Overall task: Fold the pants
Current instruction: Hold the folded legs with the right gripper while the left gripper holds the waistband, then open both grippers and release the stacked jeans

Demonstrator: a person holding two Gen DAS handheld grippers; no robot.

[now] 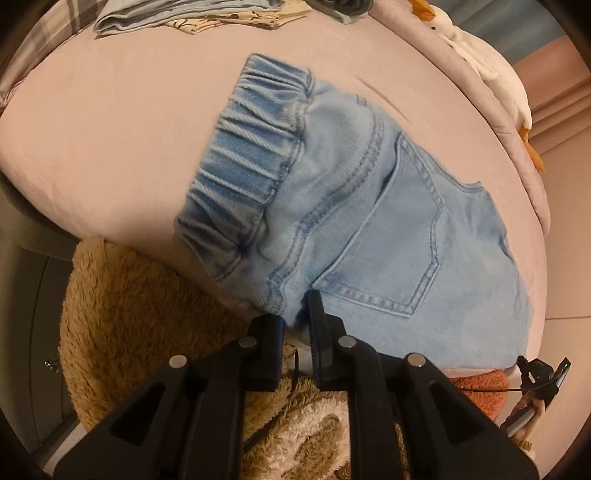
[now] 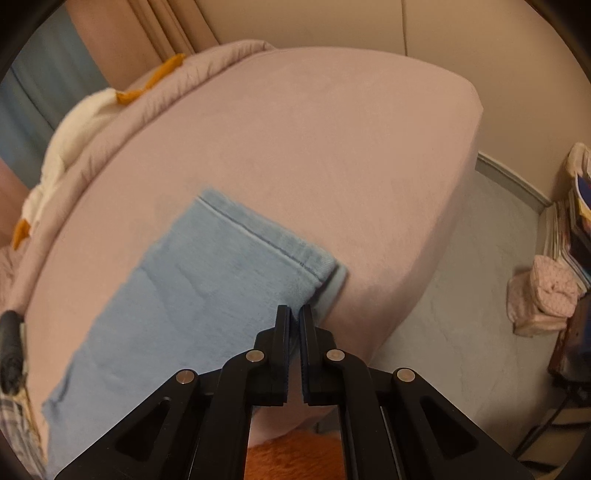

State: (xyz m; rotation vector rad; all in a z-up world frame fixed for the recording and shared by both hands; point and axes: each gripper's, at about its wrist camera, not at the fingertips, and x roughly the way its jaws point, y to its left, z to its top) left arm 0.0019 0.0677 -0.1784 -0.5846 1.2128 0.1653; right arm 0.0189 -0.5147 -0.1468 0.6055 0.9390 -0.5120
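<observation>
Light blue denim pants [image 1: 369, 221] lie on a pink bed [image 1: 110, 129], folded leg on leg. In the left wrist view the gathered elastic waistband [image 1: 243, 166] and a back pocket [image 1: 391, 251] face up. My left gripper [image 1: 297, 314] is shut on the near edge of the pants just below the waistband, with denim bunched between its fingers. In the right wrist view the leg end of the pants [image 2: 207, 280] lies flat, its stitched hem [image 2: 258, 236] running across. My right gripper [image 2: 294, 312] is shut on the near corner of that hem.
Folded clothes [image 1: 184, 14] lie at the far side of the bed, and a white and orange plush toy [image 1: 480, 55] lies along its far right edge. A brown fuzzy throw [image 1: 129, 314] lies below the near edge. Grey floor [image 2: 461, 277], stacked books [image 2: 576, 221] and a pink bundle [image 2: 546, 295] are to the right.
</observation>
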